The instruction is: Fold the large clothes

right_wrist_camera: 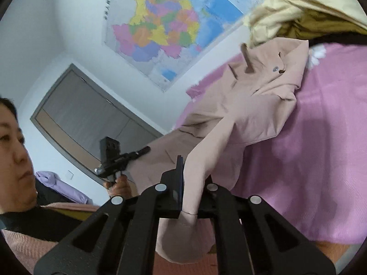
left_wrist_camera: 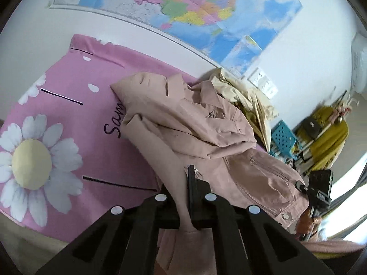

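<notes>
Dusty-pink jacket (left_wrist_camera: 195, 123) lies crumpled on the pink bedspread (left_wrist_camera: 68, 114), collar open.

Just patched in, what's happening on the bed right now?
A person is folding a dusty-pink jacket on a bed covered by a pink daisy-print sheet. Each hand holds a gripper, and both have their jaws shut on the jacket's fabric: the left gripper pinches one fold, the right gripper another, with cloth draping from each. The collar end lies crumpled on the sheet. A cream garment is heaped behind it, near the wall map.
</notes>
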A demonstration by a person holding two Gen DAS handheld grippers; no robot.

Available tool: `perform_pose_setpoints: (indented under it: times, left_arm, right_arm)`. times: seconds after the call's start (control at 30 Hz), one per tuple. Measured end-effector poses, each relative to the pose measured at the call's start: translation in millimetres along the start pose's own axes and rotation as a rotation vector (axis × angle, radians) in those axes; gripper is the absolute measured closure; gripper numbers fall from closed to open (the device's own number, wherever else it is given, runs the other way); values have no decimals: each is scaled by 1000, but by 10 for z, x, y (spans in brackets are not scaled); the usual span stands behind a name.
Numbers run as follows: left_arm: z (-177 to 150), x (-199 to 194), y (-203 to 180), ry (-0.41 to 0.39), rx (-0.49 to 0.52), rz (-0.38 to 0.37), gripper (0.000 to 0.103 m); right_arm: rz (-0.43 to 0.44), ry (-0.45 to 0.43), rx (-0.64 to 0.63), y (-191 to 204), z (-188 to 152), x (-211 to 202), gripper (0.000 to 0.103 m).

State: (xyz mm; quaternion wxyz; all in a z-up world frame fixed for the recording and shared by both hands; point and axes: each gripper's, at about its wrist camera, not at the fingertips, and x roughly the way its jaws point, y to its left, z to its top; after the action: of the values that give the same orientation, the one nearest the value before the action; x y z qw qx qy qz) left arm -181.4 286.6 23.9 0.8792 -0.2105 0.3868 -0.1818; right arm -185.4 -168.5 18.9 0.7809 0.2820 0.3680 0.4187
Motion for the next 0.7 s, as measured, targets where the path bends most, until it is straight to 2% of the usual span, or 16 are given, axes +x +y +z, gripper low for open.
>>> perform_pose_setpoints:
  times: [0.13,0.17,0.23,0.27,0.33,0.37,0.43,0.47,0.5,0.53,0.57,0.6,0.7]
  left_arm:
    - [-185,421,254,140,-33,29,98]
    - [-225,499,312,163,-47,42,96]
    - [-315,607,421,203,-48,80,85]
    - [-345,630,449,213,-46,78,74]
    - [-367,598,484,203,-40,25,61]
    - [-365,589,482,210,-40,10,53]
    - [-389,595,448,221,-23,-3,50]
    - [-403,605,409,222,-3,5,50]
    - [-409,625,368,224,6,9,56]
    - [-413,651,350,232,7,5,66]
    - [-409,680,335,240,1,3,88]
    - [-397,675,332,231,-3,18,100]
    - [-295,536,345,155,-26,12,101]
  right_arm:
    - [-37,52,117,-352,-139,161,96]
    - [-42,69,136,-420,-188,206,92]
    - [-59,94,162,-501,-279,258,90]
    - [-66,107,172,-534,-327,279,87]
    - [-82,119,191,-580,-394,296,81]
    - [-85,131,203,-610,-432,302,72]
    - [-75,150,204,-625,-491,311,67]
    - [-65,159,197,-615,-524,325,66]
    - [-60,162,193,-610,-541,334,67]
    - [-43,166,191,-596,-559,358,71]
    - [-21,159,191,-581,-553,368,92]
    - [9,142,194,-558,-542,360,99]
    - [50,86,161,-408,-417,290,99]
